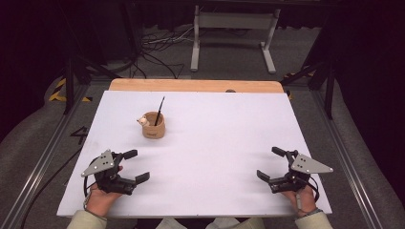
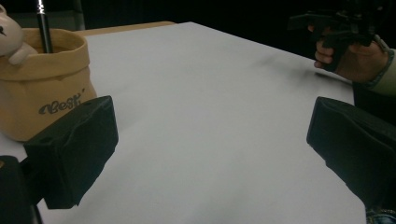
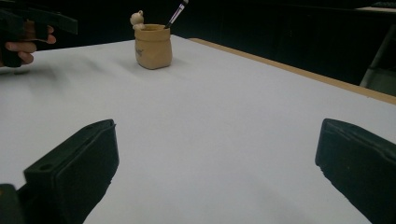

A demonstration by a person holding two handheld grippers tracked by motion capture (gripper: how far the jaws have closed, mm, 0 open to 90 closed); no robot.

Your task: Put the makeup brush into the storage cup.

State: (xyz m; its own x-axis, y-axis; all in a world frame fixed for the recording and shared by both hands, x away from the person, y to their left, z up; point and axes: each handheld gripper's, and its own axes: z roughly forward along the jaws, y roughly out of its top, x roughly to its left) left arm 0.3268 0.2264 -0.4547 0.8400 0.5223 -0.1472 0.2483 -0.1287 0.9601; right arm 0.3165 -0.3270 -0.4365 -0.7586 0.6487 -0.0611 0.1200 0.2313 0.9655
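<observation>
Left gripper (image 1: pixel 133 165): held in the left hand (image 1: pixel 101 196) at the 7 o'clock area of the high view. Jaws spread wide, nothing between them, pointing toward 3 o'clock. In the left gripper view its two black jaws stand far apart at the lower corners.

Right gripper (image 1: pixel 270 163): held in the right hand (image 1: pixel 300 199) at the 5 o'clock area of the high view. Jaws spread wide, nothing between them, pointing toward 10 o'clock. In the right gripper view its jaws stand far apart at the lower corners.

Both forearms enter from 6 o'clock, sleeves light-coloured. The grippers are well apart.
</observation>
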